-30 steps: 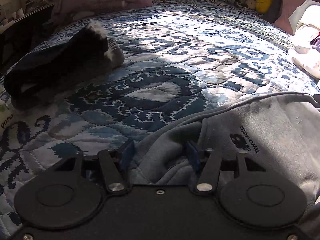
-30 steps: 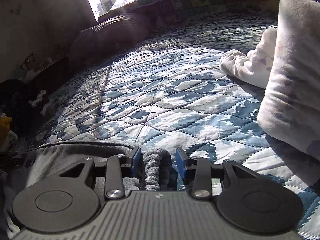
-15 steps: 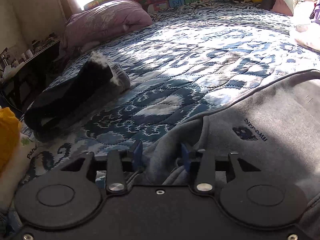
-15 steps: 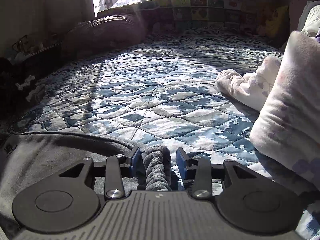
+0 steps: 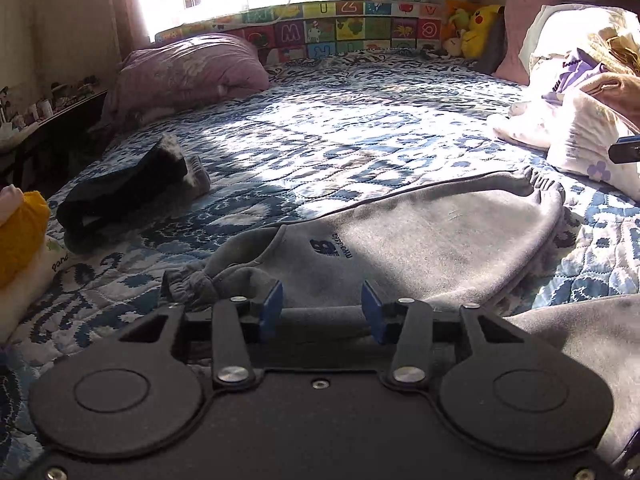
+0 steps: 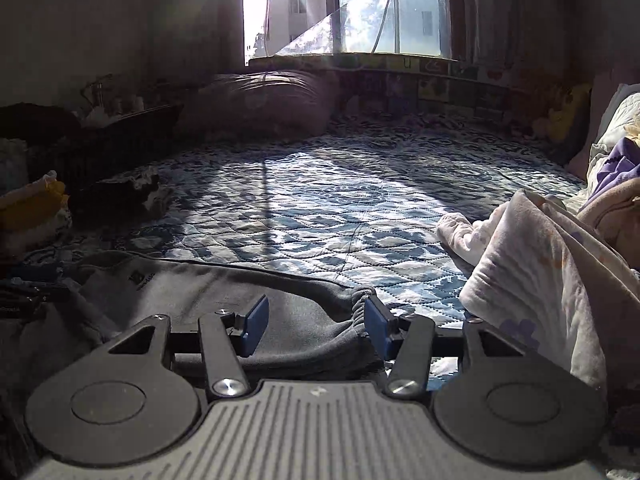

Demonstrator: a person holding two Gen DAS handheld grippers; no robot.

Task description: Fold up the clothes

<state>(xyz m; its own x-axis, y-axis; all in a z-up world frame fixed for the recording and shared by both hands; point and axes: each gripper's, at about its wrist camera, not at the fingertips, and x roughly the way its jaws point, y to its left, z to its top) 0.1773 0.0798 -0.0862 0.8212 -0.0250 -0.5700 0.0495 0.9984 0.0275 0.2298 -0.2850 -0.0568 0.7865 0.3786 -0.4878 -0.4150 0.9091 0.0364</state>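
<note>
Left gripper [image 5: 321, 312] had jaws spread apart, gripping nothing, low over near edge of grey sweatpants [image 5: 440, 240]. Right gripper [image 6: 314, 322] likewise parted, empty, straddling elastic cuff [image 6: 362, 300], right pad beside it.

Sweatpants lay on blue quilted bedspread [image 5: 360, 140], folded lengthwise, logo [image 5: 330, 249] up, other cuff [image 5: 188, 284] bunched at left. Judged: first fold laid and released; crosswise folds left. Dark garment [image 5: 132, 192] and pale bundle [image 6: 540, 264] unfolded.

Both grippers level, pointing forward toward window.
</note>
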